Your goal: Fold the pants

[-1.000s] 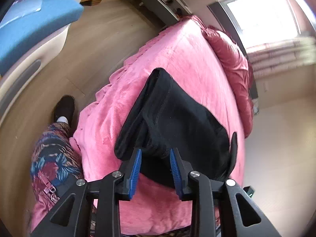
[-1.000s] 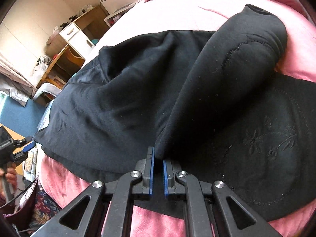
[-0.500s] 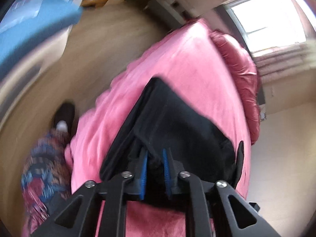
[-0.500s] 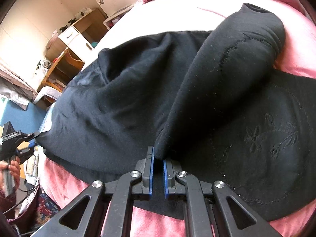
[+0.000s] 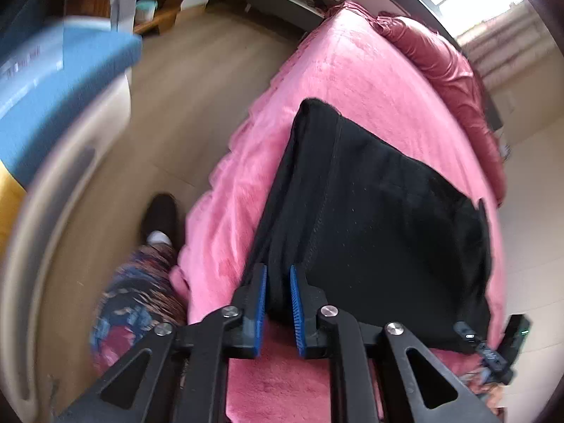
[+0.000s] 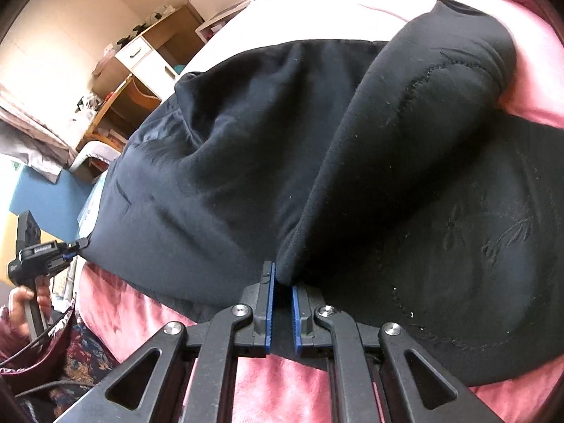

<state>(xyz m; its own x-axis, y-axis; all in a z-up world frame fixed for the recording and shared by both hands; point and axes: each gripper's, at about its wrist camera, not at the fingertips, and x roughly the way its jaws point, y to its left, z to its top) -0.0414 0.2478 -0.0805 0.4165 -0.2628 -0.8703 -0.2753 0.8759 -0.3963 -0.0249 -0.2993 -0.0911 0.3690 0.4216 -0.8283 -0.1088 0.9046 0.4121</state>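
Black pants lie partly folded on a pink bed cover. My left gripper is shut on their near left edge, with a strip of black cloth pinched between the blue pads. In the right wrist view the pants spread wide, and one leg is doubled over into a raised fold. The tip of that fold sits between the pads of my right gripper, whose jaws are opening while the cloth still hangs from them. My left gripper also shows at the pants' far left corner, held by a hand.
The person's leg in patterned trousers and a black shoe stand on the wood floor beside the bed. A blue-topped piece of furniture is at the left. A dark pink quilt lies along the bed's far side. A desk with drawers stands behind.
My left gripper closed from open onto the pants' edge and rolled, and the cloth there drew out straight. The right gripper stayed on its fold and barely shifted.
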